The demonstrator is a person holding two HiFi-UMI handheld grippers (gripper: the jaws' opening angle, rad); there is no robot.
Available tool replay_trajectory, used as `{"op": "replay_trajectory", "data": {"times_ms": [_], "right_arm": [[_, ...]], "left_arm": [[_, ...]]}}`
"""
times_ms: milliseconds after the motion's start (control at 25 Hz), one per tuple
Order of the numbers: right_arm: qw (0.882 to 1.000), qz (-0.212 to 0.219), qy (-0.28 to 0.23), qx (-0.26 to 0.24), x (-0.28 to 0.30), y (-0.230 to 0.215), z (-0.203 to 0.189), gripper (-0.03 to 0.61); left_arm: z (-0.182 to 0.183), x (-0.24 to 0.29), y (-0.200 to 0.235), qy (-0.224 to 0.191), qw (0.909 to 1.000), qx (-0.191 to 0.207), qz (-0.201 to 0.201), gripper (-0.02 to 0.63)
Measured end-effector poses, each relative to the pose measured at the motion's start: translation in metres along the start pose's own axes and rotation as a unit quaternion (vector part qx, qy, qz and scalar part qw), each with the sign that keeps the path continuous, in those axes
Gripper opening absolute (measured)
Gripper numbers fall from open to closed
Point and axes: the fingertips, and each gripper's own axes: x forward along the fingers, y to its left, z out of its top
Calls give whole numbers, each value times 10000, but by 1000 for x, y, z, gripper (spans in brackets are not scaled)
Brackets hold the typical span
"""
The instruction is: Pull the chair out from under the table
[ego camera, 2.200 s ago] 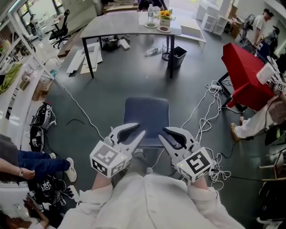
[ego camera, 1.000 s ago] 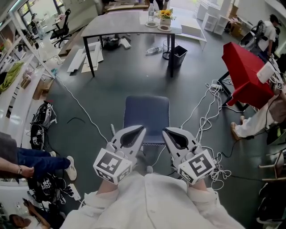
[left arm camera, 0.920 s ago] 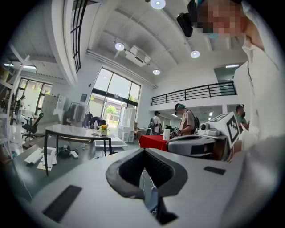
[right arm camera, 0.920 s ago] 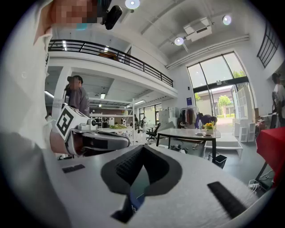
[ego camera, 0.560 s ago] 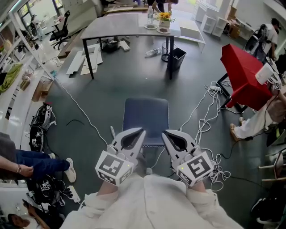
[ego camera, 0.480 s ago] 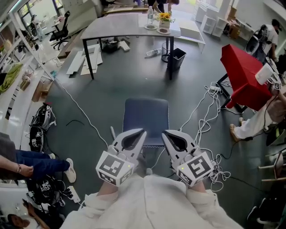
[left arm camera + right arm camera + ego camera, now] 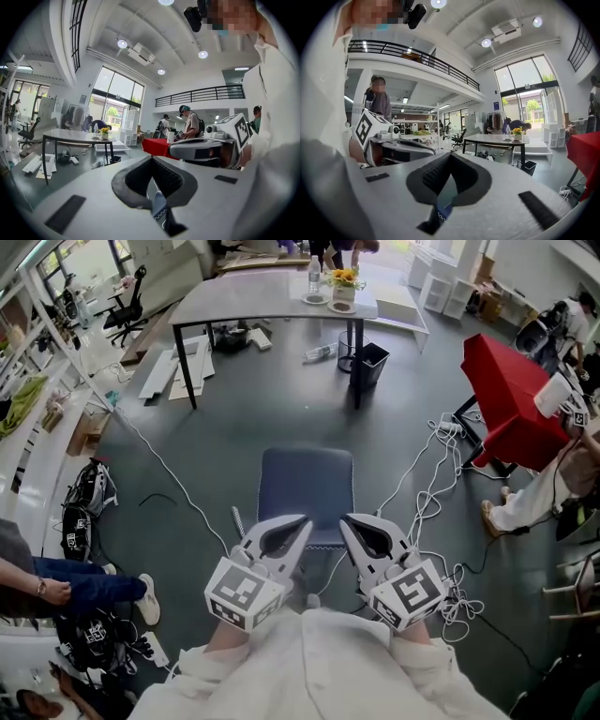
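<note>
Dark blue square padded chair seat (image 7: 307, 486) is noted just ahead of and below both sets of jaws, well apart from the long grey table (image 7: 253, 298) beyond it, so the pull-out is judged largely done. Left gripper (image 7: 301, 521) and right gripper (image 7: 344, 519) are seen closed tight on nothing, tips side by side over the seat's near edge, neither nearer; contact cannot be told. Any further pull is judged to run straight back from table toward jaws
</note>
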Motion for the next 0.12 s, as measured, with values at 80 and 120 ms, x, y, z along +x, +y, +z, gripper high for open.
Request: {"op": "replay_trajectory", "data": {"times_ms": [80,120], "right_arm": [[10000,-14,-29,57,0,1,1,2],[10000,-21,-40,78,0,1,1,2]], "left_arm": [[-1,-1,0,17,10000,6,-14,15],[-2,-2,0,25,10000,8,-18,14]]}}
